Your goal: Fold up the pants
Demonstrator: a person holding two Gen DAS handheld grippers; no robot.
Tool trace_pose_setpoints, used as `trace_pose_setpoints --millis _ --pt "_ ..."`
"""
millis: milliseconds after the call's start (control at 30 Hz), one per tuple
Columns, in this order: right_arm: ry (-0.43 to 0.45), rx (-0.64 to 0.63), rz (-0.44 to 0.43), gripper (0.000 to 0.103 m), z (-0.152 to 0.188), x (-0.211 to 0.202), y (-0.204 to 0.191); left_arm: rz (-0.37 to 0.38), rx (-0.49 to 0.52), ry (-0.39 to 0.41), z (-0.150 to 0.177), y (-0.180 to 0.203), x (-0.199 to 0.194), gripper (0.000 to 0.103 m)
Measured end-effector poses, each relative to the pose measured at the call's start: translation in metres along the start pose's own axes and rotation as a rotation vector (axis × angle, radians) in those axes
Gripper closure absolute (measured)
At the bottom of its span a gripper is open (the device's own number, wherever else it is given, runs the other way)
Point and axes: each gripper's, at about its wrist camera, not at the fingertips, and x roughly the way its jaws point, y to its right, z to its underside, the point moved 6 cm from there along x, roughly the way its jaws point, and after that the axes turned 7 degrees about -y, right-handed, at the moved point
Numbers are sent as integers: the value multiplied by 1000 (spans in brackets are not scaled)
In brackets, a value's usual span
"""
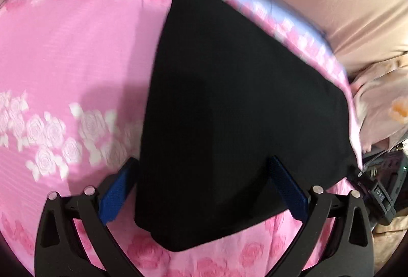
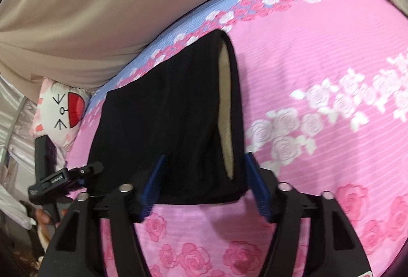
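The black pants (image 1: 229, 111) lie folded in a compact stack on the pink rose-print bed sheet (image 1: 63, 52). My left gripper (image 1: 201, 165) is open, its blue pads (image 1: 114, 195) on either side of the stack's near end. In the right wrist view the pants (image 2: 165, 124) show a beige lining (image 2: 225, 111) along their right fold. My right gripper (image 2: 204, 162) is open, its pads (image 2: 257, 187) straddling the near edge of the pants. Neither gripper grips the cloth.
A beige blanket (image 2: 89, 9) lies bunched along the far side of the bed. A cartoon-face pillow (image 2: 61, 108) sits at the left in the right wrist view. The other gripper's body (image 2: 48, 175) shows at the left edge there and at the right edge in the left wrist view (image 1: 380, 190).
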Motion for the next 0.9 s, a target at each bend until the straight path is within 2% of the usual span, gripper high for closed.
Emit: trace_pose_setpoints --millis 100,133,167,200,233,267,367,433,567,700,767,833,900 --pt "24 16 -25 29 0 10 -1 1 48 8 3 11 2 5" --pt "28 20 -24 32 -1 11 0 -14 59 18 3 14 2 11" --pt "27 26 -19 37 -2 11 0 -26 69 27 3 17 1 24" --pt "17 48 -65 54 -2 10 -1 -23 79 30 4 21 -1 32" --pt "19 61 -100 66 -2 7 -3 12 79 20 5 24 -3 51" --pt "20 50 -105 68 -1 1 -8 35 73 15 6 25 -7 60" --pt "16 26 -140 71 6 -11 -24 54 100 19 13 28 -30 74" --pt "6 4 -162 72 16 -24 -34 66 119 15 22 29 -48 75" --pt "-40 4 -181 71 49 -41 -34 130 145 -46 59 25 -78 75" --pt "-76 49 -164 70 88 -39 -20 101 166 -74 101 23 -87 75" --pt "-84 60 -140 63 102 -34 -12 63 181 -77 113 20 -79 75" --pt "-89 79 -105 47 108 -31 0 37 171 -78 117 15 -67 72" --pt "-61 110 -89 47 102 -43 5 48 146 -72 113 9 -69 70"
